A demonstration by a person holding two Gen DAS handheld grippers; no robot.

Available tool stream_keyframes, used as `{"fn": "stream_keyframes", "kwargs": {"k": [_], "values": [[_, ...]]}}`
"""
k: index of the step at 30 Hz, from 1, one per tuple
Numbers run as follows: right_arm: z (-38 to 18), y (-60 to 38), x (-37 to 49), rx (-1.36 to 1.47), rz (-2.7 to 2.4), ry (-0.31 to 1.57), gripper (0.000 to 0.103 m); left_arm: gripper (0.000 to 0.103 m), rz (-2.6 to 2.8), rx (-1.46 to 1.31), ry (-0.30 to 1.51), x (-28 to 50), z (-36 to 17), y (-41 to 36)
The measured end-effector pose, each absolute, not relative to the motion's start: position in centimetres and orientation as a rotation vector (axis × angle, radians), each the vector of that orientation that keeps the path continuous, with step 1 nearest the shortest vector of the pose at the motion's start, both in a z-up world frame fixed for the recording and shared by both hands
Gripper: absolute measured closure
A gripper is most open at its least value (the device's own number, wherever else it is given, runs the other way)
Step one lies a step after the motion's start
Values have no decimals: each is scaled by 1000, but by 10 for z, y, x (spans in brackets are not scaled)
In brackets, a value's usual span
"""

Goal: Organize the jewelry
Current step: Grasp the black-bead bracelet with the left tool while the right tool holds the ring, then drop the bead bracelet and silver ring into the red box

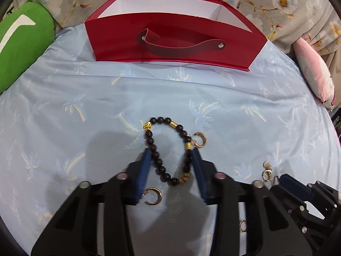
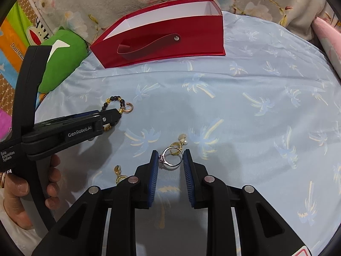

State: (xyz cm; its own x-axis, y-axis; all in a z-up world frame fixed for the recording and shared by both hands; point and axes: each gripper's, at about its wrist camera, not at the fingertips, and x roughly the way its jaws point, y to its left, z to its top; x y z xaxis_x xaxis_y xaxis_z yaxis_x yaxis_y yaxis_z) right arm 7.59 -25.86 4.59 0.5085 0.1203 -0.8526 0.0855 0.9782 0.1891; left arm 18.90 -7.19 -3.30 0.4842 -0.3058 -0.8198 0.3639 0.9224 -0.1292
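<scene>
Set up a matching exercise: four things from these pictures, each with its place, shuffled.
1. beaded bracelet
2. silver ring
3. red box
4. green cushion

A. far end of the blue sheet
B. between the right gripper's pads
C. between the left gripper's pads
D. left edge of the bed

Pairs: 1-C, 2-B, 3-A, 4-D

Both grippers angle down at the bed. The left gripper [image 1: 171, 155] is squeezed in on the bracelet [image 1: 168, 149], lower middle of its view. The right gripper [image 2: 170, 156] pinches a ring [image 2: 172, 156]. A hand [image 2: 25, 189] grips the left handle, lower left.
</scene>
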Motion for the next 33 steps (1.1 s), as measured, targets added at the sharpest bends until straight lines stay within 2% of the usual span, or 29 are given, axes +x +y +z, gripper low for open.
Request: {"fn": "stream_keyframes", "kwargs": {"k": [2, 3, 18, 33], "values": [[48, -258, 76, 217, 23, 1035, 81, 95, -453, 18, 1003, 189, -33, -70], [50, -258, 76, 217, 24, 1033, 81, 96, -462, 9, 1010, 189, -31, -69], [69, -256, 73, 208, 34, 992, 81, 96, -478, -39, 970, 168, -3, -48], [119, -253, 91, 185, 87, 877, 81, 96, -518, -48, 810, 165, 80, -36]]}}
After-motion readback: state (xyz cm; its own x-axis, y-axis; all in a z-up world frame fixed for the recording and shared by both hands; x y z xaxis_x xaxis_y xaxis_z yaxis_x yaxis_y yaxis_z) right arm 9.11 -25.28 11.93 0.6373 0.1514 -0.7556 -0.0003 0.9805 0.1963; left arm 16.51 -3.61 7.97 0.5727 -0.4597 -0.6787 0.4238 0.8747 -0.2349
